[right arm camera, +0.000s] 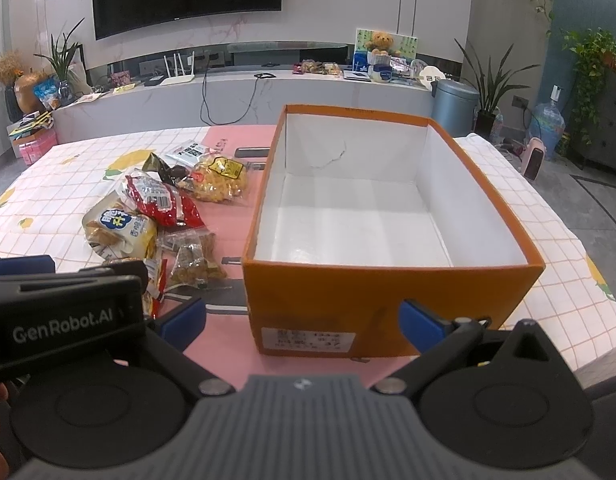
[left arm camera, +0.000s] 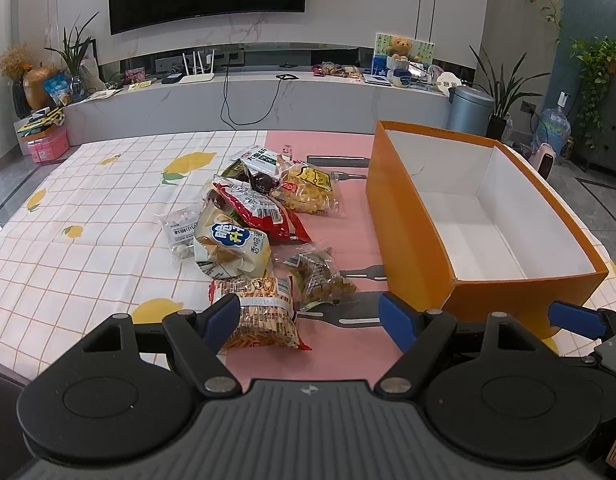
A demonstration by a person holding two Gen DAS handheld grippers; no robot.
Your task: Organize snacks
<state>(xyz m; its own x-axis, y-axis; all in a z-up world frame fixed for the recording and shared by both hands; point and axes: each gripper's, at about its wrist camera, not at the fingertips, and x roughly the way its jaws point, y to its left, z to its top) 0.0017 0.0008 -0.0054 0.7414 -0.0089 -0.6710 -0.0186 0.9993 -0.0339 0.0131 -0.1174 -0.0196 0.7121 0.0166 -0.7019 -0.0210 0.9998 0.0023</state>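
**Snack packets piled beside an empty orange box**

Snack packets lie in a loose heap point(left arm camera: 259, 232) on the table, on the seam where a white grid-patterned cloth with yellow lemon prints point(left arm camera: 87, 200) meets a pink mat point(left arm camera: 332, 360). Nearest the left wrist camera is a clear packet of thin biscuit sticks with a red edge point(left arm camera: 259, 316). Behind it sit a cream-coloured crisp bag with a blue label point(left arm camera: 231, 248), a red foil packet with a barcode point(left arm camera: 259, 212) resting on top of it, and a small clear packet of round white sweets point(left arm camera: 181, 230) to the left. A clear bag of brown nuggets point(left arm camera: 322, 276) lies to the right of the sticks, and a clear bag of yellow puffed pieces point(left arm camera: 312, 190) sits at the far end, next to a dark packet with a white and green label point(left arm camera: 259, 168).

Just right of the heap stands an open orange cardboard box with a white interior point(right arm camera: 480, 184), nothing inside it (a printed label shows on its near wall).

The left gripper point(left arm camera: 310, 316) hangs low over the near edge of the heap with its blue-padded fingers point(left arm camera: 223, 316) spread wide, one pad in front of the biscuit-stick packet; whether it touches is unclear. The right gripper point(right arm camera: 303, 316) is spread too, gripping nothing, facing the box's near wall.
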